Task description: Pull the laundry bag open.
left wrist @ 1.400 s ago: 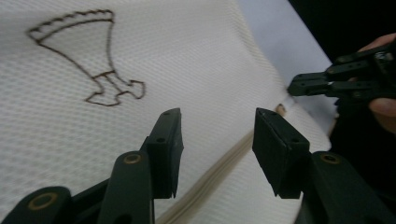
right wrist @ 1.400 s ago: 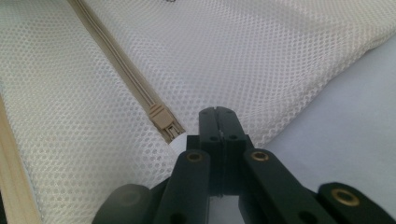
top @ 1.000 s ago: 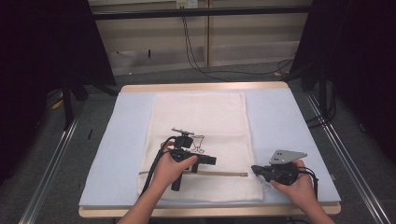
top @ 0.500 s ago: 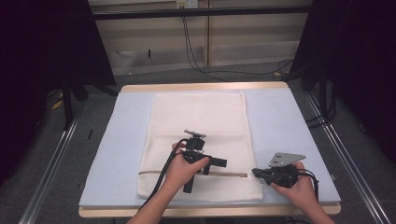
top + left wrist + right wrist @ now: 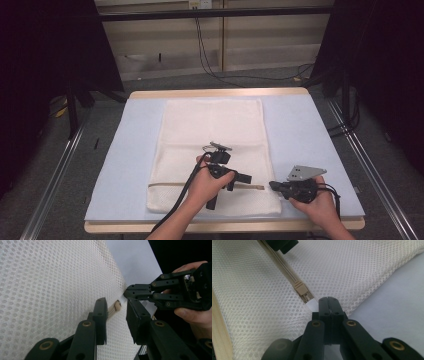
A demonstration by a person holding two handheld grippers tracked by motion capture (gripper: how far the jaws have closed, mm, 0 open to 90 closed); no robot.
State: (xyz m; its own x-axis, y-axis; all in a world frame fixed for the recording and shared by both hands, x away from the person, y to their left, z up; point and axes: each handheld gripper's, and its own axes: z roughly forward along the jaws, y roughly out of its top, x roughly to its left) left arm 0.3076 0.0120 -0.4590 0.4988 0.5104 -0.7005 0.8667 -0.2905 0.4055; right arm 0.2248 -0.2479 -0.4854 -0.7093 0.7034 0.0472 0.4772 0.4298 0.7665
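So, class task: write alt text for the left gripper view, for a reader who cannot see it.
The left claw, jaws apart and just now closing, straddles the beige zipper pull of a white mesh laundry bag. At right, a hand holds the right claw, shut on the bag's edge at the zipper's end.

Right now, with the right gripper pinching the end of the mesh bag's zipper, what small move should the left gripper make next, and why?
Probably ease the left gripper forward and close on the zipper pull. Its jaws have just been closing, but the pull sits beyond the tips, untouched. The right gripper is shut on the white tab at the zipper's end, bracing the mesh bag.
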